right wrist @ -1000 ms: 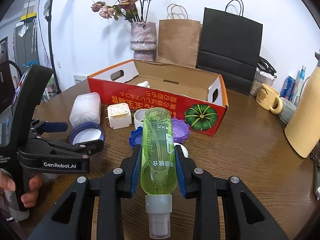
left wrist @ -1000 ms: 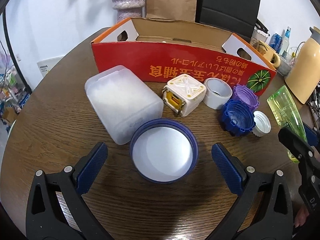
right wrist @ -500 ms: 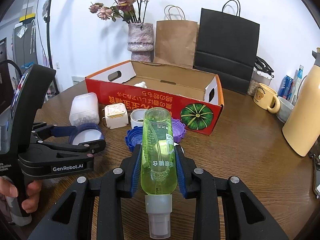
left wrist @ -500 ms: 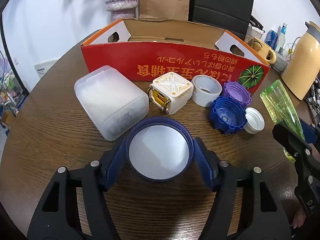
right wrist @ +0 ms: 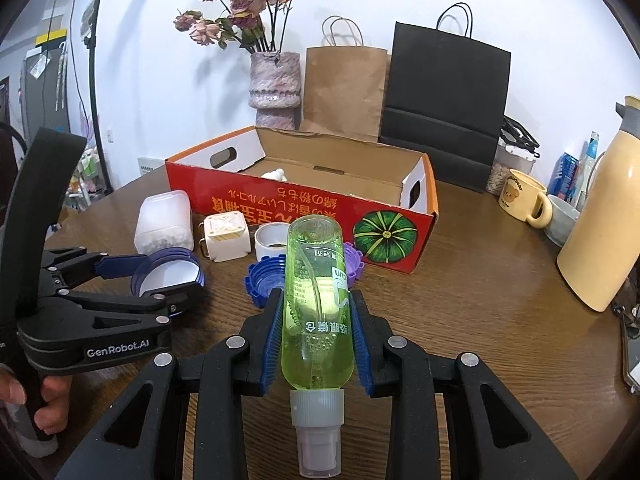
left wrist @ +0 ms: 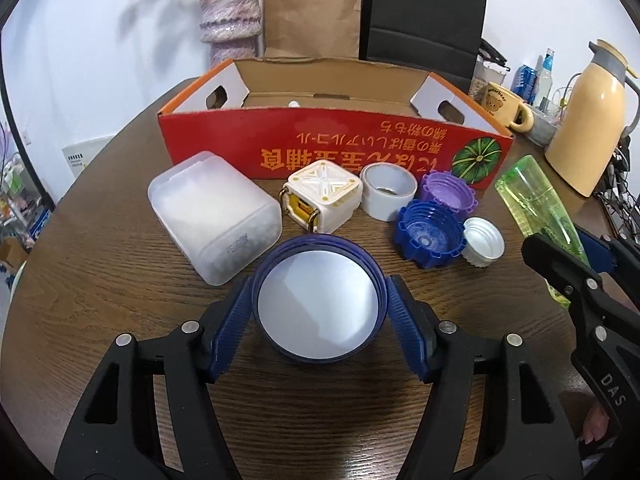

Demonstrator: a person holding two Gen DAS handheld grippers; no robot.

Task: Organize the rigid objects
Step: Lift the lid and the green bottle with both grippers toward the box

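Note:
My left gripper [left wrist: 319, 288] is shut on a large blue lid with a white inside [left wrist: 318, 298], its pads pressing both sides of the rim. From the right wrist view the same lid [right wrist: 170, 274] sits in that gripper [right wrist: 160, 280] low over the table. My right gripper [right wrist: 318, 320] is shut on a green spray bottle [right wrist: 318, 300], held with its grey cap toward the camera. The bottle [left wrist: 536, 204] shows at the right edge of the left wrist view. An open red cardboard box [left wrist: 336, 148] stands behind, with a small white thing inside.
In front of the box lie a frosted plastic container [left wrist: 214, 216], a white cube [left wrist: 322, 196], a tape roll [left wrist: 388, 190], a purple lid [left wrist: 448, 194], a blue cap [left wrist: 430, 236] and a small white cap [left wrist: 482, 242]. A yellow thermos [right wrist: 604, 220] and mug [right wrist: 522, 198] stand right.
My left gripper moved forward around the large blue lid and closed on its rim. The view has tilted up since. The right gripper kept still with the bottle.

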